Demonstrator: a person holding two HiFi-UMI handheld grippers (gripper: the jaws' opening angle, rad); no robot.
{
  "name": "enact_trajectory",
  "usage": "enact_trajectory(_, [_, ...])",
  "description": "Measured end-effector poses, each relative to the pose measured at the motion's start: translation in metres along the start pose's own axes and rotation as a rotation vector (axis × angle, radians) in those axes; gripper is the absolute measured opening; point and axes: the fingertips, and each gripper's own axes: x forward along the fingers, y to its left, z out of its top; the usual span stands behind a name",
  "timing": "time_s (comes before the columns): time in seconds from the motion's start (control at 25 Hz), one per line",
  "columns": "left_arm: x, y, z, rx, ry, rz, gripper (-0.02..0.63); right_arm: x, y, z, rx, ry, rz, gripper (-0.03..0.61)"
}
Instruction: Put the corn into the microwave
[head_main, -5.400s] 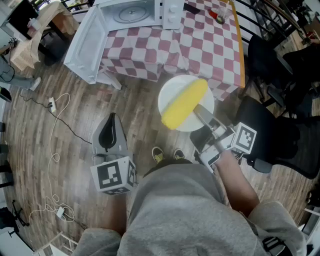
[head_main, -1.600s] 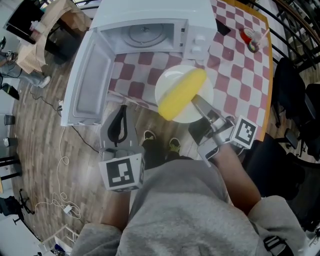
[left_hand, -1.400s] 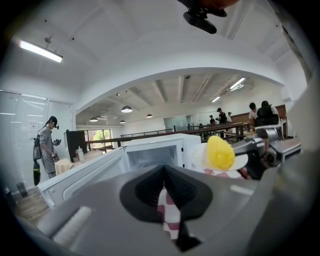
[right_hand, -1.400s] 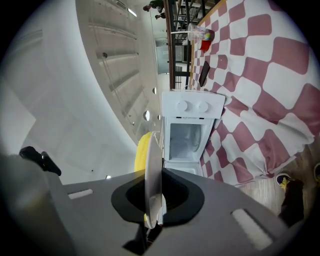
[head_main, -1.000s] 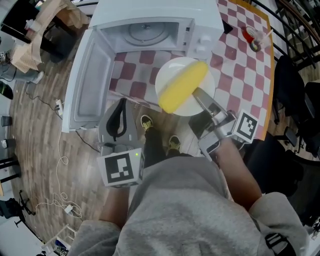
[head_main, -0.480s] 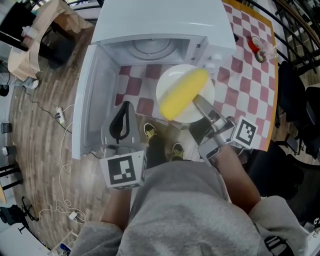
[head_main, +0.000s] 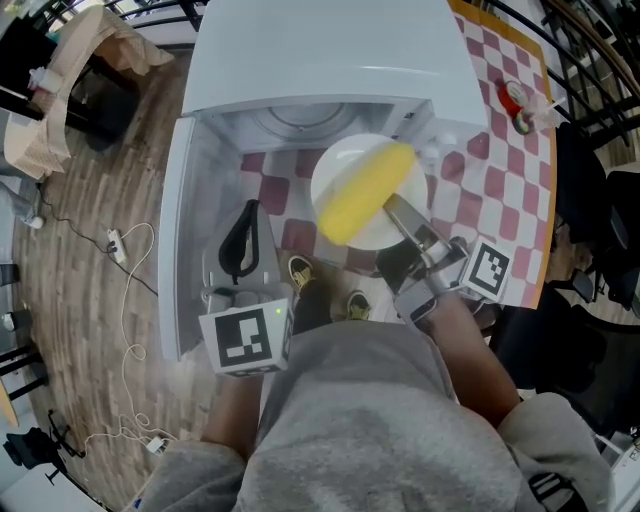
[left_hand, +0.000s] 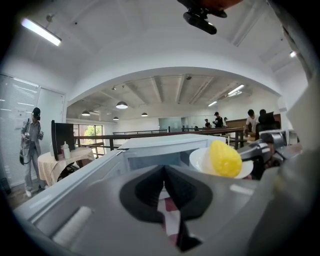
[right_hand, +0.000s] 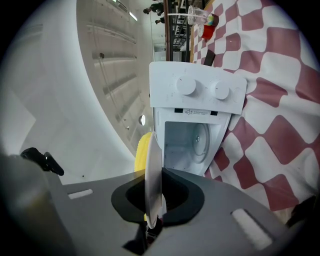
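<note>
A yellow corn cob (head_main: 365, 190) lies on a white plate (head_main: 335, 165). My right gripper (head_main: 398, 208) is shut on the plate's near rim and holds it level, just in front of the open cavity (head_main: 300, 115) of the white microwave (head_main: 330, 60). The right gripper view shows the plate (right_hand: 152, 175) edge-on between the jaws, the corn (right_hand: 141, 150) behind it and the cavity (right_hand: 192, 142) ahead. My left gripper (head_main: 247, 210) is shut and empty, beside the open door (head_main: 190, 230). In the left gripper view the corn (left_hand: 222, 159) is at the right.
The microwave stands on a red-and-white checked tablecloth (head_main: 500, 170), with a red cup (head_main: 515, 100) further right. A black chair (head_main: 600, 150) stands past the table's right edge. Cables (head_main: 120, 250) lie on the wood floor at left. People stand far off in the room.
I have stepped closer to the microwave. Both grippers moved forward, and the plate with the corn now sits right at the cavity's mouth. Neither grip has changed.
</note>
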Motion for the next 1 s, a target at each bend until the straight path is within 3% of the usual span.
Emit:
enact_trajectory(0.76, [0.034, 0.036, -0.001, -0.007, -0.001, -0.062, 0.008, 0.042, 0.001, -0.004, 0.001, -0.045, -0.017, 0.008])
enact_trajectory(1.0, [0.038, 0.028, 0.003, 0.054, -0.011, -0.158, 0.009, 0.052, 0.001, -0.007, -0.001, -0.066, -0.024, 0.008])
